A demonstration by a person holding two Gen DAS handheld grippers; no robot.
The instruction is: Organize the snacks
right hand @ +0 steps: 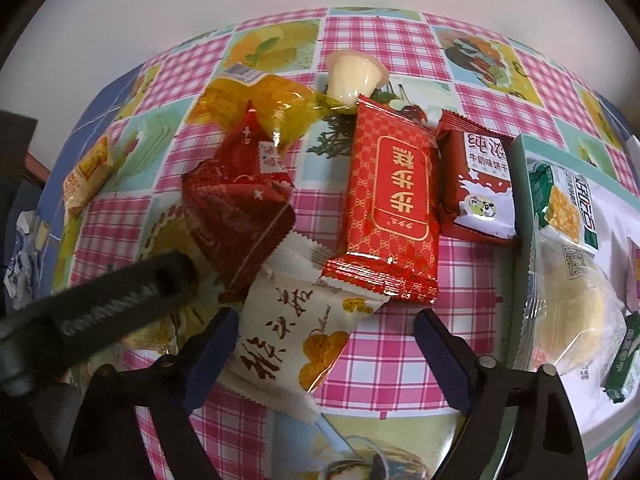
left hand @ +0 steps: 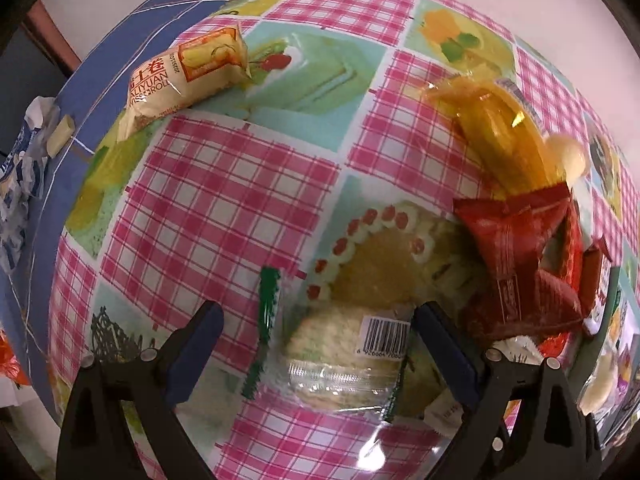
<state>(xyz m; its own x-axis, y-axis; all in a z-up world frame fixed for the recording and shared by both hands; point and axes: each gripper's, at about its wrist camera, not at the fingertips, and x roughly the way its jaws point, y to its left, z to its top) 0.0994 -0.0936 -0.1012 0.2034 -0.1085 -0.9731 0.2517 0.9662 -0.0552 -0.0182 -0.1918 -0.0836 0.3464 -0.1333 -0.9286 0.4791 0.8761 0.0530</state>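
Note:
My left gripper (left hand: 316, 340) is open, its fingers on either side of a clear-wrapped pale cake with a barcode (left hand: 344, 356) on the checked tablecloth. A dark red packet (left hand: 516, 256), an amber packet (left hand: 500, 132) and a jelly cup (left hand: 568, 156) lie to its right; a yellow Swiss-roll packet (left hand: 184, 76) lies far left. My right gripper (right hand: 324, 344) is open over a white packet with brown script (right hand: 296, 332). Beyond it are a dark red packet (right hand: 240, 208), a red patterned bar (right hand: 392, 200), a milk biscuit packet (right hand: 476, 184), an amber packet (right hand: 272, 108) and a jelly cup (right hand: 354, 74).
A pale green tray (right hand: 524, 160) at the right holds a clear-wrapped cake (right hand: 576, 312) and green-labelled packets (right hand: 560, 200). The other gripper's black arm (right hand: 100, 308) crosses the lower left of the right wrist view. Crumpled wrappers (left hand: 24, 168) lie past the table's left edge.

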